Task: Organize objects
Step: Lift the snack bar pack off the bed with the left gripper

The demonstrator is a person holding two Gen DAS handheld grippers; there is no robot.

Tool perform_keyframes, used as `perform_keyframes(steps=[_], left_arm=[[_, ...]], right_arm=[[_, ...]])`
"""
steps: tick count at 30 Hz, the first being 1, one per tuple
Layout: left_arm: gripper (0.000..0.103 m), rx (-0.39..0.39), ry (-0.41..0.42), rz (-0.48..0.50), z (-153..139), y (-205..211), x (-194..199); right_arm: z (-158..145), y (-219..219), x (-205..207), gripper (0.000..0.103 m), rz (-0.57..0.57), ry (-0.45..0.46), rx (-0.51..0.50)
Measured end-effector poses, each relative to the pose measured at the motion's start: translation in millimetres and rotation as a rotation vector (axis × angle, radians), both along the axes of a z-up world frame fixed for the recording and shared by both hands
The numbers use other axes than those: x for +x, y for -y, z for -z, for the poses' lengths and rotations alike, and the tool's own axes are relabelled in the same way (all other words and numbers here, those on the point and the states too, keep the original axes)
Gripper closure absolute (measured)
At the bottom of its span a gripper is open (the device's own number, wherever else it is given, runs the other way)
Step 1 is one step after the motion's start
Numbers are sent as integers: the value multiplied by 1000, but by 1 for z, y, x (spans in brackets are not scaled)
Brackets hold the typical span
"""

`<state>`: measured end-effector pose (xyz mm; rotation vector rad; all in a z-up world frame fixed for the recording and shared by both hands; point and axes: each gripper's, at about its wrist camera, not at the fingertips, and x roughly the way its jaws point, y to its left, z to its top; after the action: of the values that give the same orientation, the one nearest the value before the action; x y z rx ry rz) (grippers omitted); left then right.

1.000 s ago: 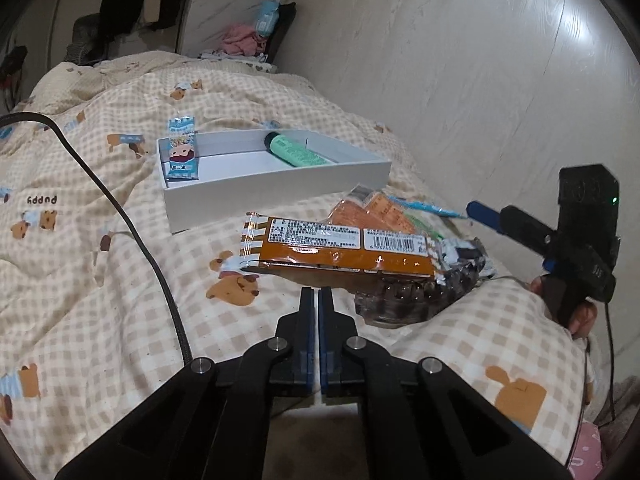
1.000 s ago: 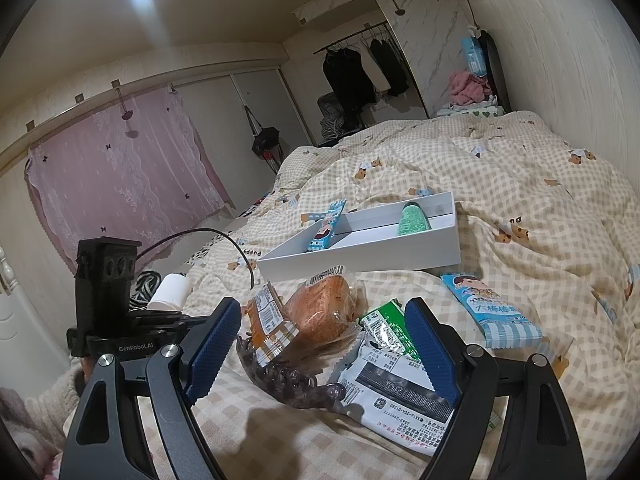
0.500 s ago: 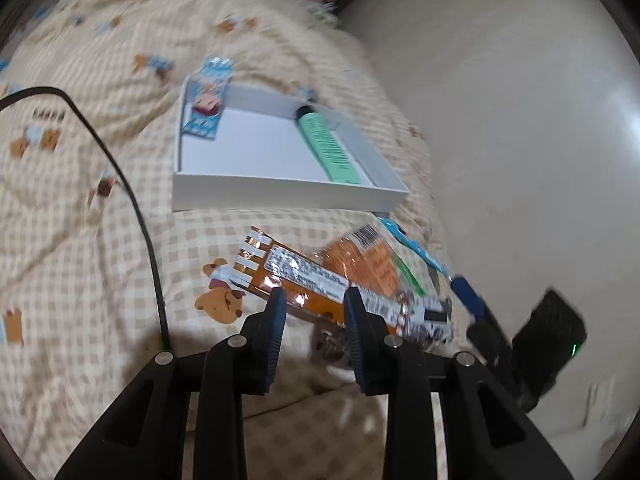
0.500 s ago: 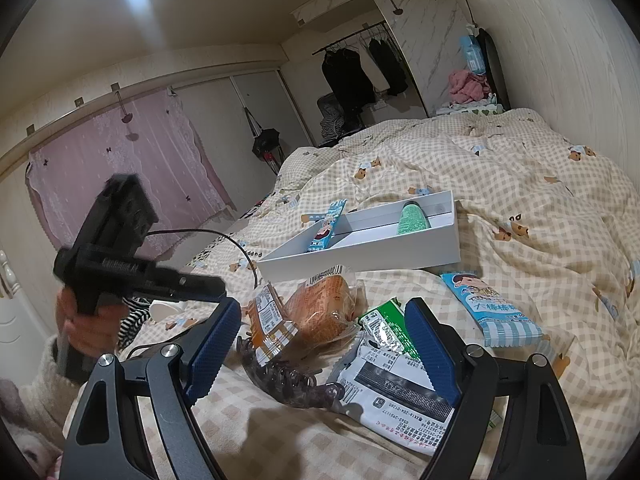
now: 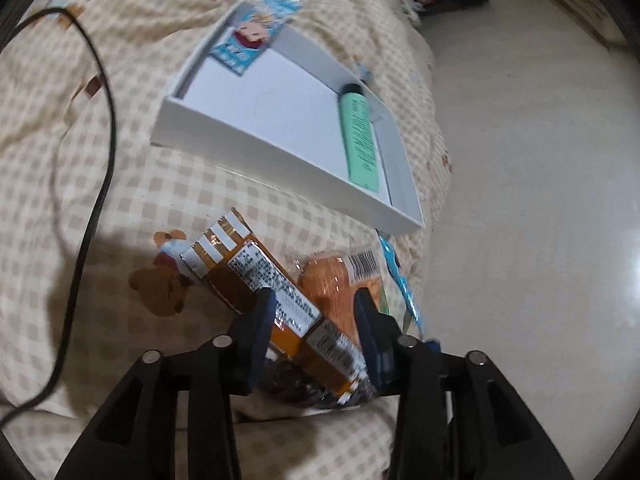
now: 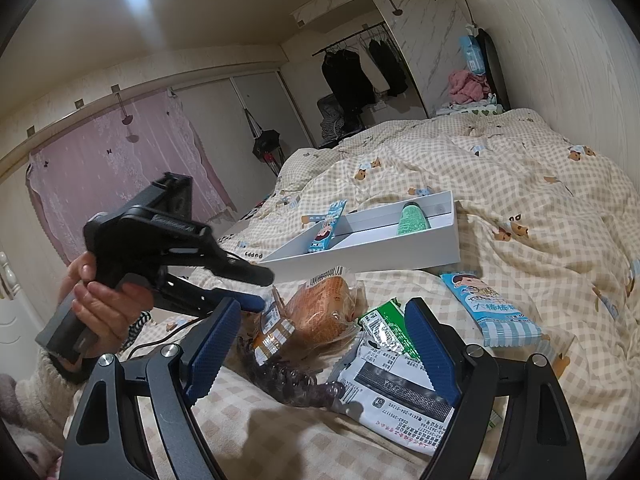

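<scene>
My left gripper [image 5: 314, 308] points down at a pile of snacks on the checked bedcover, and its jaws are opening. A brown snack bar [image 5: 256, 276] lies slantwise between the fingers, which do not press on it. Behind the bar sits an orange bread packet [image 5: 328, 284]. In the right wrist view the left gripper [image 6: 260, 289] reaches into the pile from the left, held by a hand. My right gripper [image 6: 322, 312] hangs open over the pile with nothing gripped. Beyond it, the white tray [image 5: 240, 152] holds a green tube [image 5: 360, 136] and a blue snack packet [image 5: 252, 36].
A dark purple bumpy item [image 6: 288, 380], a green packet [image 6: 384, 328], a white-and-black packet [image 6: 400, 392] and a blue striped packet [image 6: 492, 312] lie in or near the pile. A black cable [image 5: 100, 184] runs over the bedcover. The wall borders the bed on the right.
The left gripper went from shut to part open, rolled, tilted down and closed in on the pile until its fingers straddle the brown bar. The right gripper has not moved.
</scene>
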<state>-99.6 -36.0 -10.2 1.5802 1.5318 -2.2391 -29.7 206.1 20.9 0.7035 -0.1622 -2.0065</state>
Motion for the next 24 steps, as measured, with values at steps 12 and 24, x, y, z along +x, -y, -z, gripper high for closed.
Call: perform_keyframes(steps=[12, 24], left_arm=[[57, 205, 137, -123, 28, 9, 21], [74, 164, 92, -209, 15, 24, 19]], right_arm=[[0, -1, 0, 18, -1, 1, 0], [-1, -1, 2, 18, 0, 7, -3]])
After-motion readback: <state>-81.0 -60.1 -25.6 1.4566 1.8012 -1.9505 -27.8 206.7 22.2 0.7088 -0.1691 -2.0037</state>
